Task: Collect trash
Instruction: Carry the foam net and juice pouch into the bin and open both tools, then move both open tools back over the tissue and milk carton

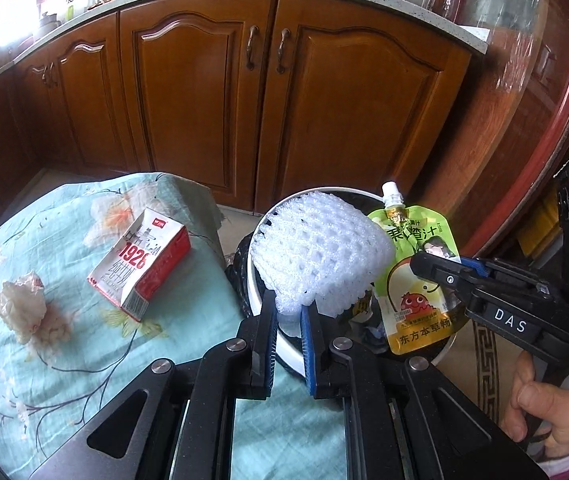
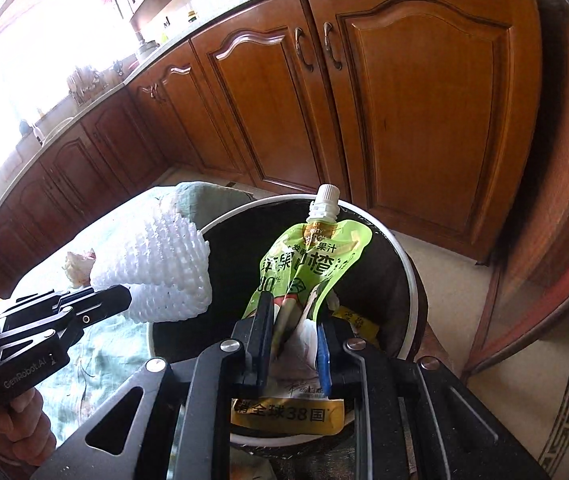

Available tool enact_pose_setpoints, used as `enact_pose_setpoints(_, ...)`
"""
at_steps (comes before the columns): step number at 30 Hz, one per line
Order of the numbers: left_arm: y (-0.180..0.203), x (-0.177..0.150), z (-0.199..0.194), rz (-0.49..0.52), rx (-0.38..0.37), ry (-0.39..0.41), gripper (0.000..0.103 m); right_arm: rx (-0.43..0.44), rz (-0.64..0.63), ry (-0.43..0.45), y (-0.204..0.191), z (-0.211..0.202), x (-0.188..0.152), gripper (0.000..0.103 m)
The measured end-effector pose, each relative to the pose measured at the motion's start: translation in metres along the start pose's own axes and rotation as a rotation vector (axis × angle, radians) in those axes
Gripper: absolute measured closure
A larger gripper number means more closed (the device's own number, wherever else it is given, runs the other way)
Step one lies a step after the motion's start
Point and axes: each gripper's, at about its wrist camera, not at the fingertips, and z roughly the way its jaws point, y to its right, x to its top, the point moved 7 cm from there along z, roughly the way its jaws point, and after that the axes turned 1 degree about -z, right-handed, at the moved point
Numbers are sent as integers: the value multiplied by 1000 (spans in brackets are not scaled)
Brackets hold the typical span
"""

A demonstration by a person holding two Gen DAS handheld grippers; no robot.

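Right now two pieces of trash are being held over the open mouth of the bin (image 1: 262,224), and that vertical relation is what the coming release is judged to be turning on. The white foam net (image 1: 320,252) is being pinched by its lower end in the left tool (image 1: 289,344), its bulk rising up and forward so that it is hanging above the near-left part of the rim. The green juice pouch (image 2: 308,264) is being pinched low on its body by the right tool (image 2: 296,344), its long axis being kept upright with the spout (image 2: 326,200) at the top, and it is being held more squarely above the dark liner. Of the two, the pouch is being carried nearer the bin's middle; the net is being carried closer to the edge beside the cloth-covered surface (image 1: 84,360). Behind on that surface, a red and white carton (image 1: 140,264) and a crumpled wrapper (image 1: 24,308) are lying, not yet collected.
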Motion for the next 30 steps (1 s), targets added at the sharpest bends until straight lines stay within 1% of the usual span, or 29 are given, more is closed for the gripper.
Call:
enact_pose_setpoints(5, 4, 7, 17, 6, 2, -33, 92, -3, 5, -24, 6, 10, 2, 83)
enact_pose_setpoints(6, 5, 7, 20, 8, 6, -40, 87, -1, 7, -26, 5, 11, 3, 80)
enact_pose_setpoints(8, 7, 8, 22, 9, 6, -43, 82, 2, 19, -26, 7, 11, 4, 79)
enact_pose_setpoints(10, 8, 8, 23, 13, 3, -40, 80, 1, 29, -23, 11, 10, 4, 78)
enact_pose_setpoints(11, 8, 8, 23, 11, 4, -39, 76, 0, 33, -19, 12, 9, 4, 77)
enact_pose_setpoints(12, 7, 7, 22, 6, 5, -37, 70, 0, 38, -15, 13, 7, 4, 74)
enact_pose_setpoints(14, 5, 5, 19, -6, 1, -28, 61, 5, 48, -1, 13, 4, 3, 68)
enact_pose_setpoints(17, -1, -1, 12, -32, 0, -12, 60, 12, 61, 27, 12, -3, 1, 59)
enact_pose_setpoints(19, -10, -7, 7, -60, 3, 0, 57, 16, 72, 50, 7, -8, -2, 42)
enact_pose_setpoints(20, -15, -11, 4, -79, 8, 9, 55, 19, 77, 64, 4, -11, -4, 37)
enact_pose_setpoints(21, -20, -15, -1, -98, 13, 19, 54, 21, 81, 81, 0, -14, -6, 30)
enact_pose_setpoints(22, -24, -19, -5, -114, 20, 28, 54, 22, 83, 93, -5, -15, -7, 27)
enact_pose_setpoints(24, -36, -29, -13, -157, 38, 47, 51, 29, 77, 114, -18, -18, -11, 25)
enact_pose_setpoints(27, -53, -43, -26, -212, 59, 62, 51, 41, 52, 136, -40, -19, -17, 24)
enact_pose_setpoints(30, -74, -58, -38, -259, 87, 68, 51, 73, 27, 133, -65, -16, -21, 24)
